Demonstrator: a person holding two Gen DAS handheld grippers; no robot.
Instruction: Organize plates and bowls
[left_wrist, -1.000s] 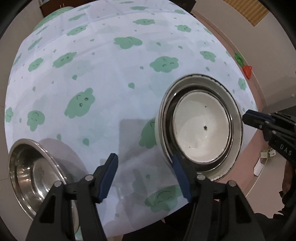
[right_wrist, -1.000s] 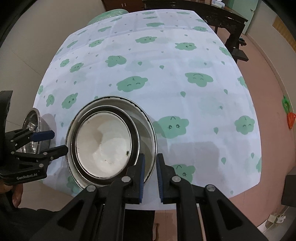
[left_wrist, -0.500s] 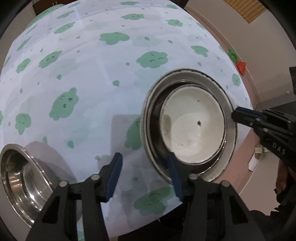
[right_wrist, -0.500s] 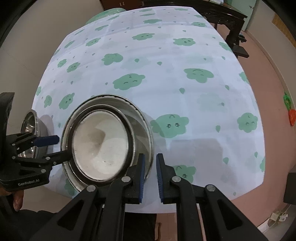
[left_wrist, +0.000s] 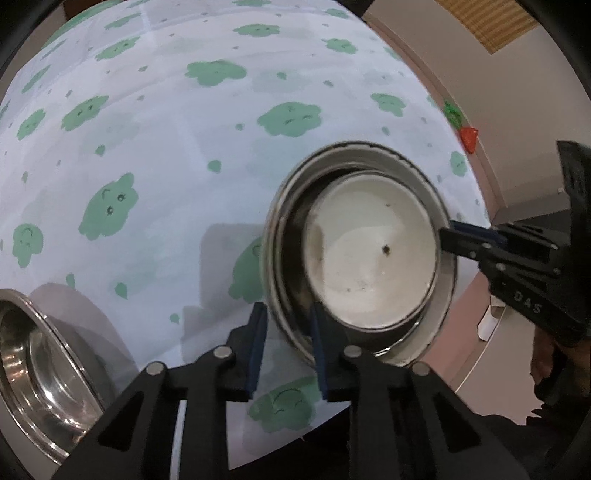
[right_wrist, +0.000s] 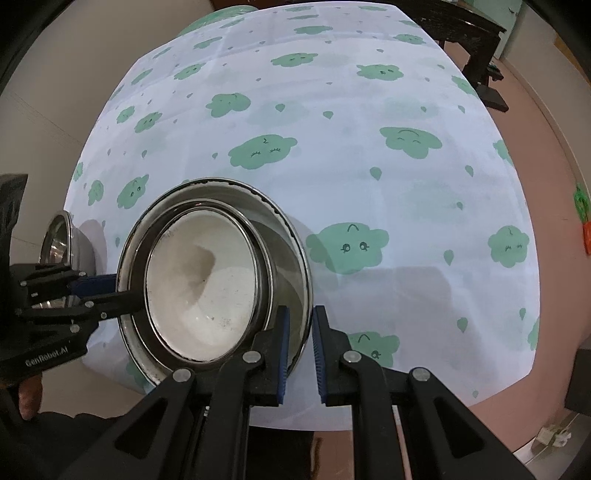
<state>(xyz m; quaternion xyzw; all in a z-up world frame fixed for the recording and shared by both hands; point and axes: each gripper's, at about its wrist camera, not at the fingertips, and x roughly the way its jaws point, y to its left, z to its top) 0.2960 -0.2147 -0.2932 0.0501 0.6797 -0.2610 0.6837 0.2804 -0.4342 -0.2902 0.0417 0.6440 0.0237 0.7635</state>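
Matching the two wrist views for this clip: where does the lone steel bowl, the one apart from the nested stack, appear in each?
Left wrist view: the lone steel bowl fills the bottom-left corner, cut off by the frame edge.
Right wrist view: it is small at the left edge, partly hidden behind the left gripper.
Shared landmark: the white bowl nested in a larger steel bowl.

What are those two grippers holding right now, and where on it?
Both clamp the rim of the large steel bowl, which has a white bowl nested inside: the left gripper and the right gripper on opposite sides.
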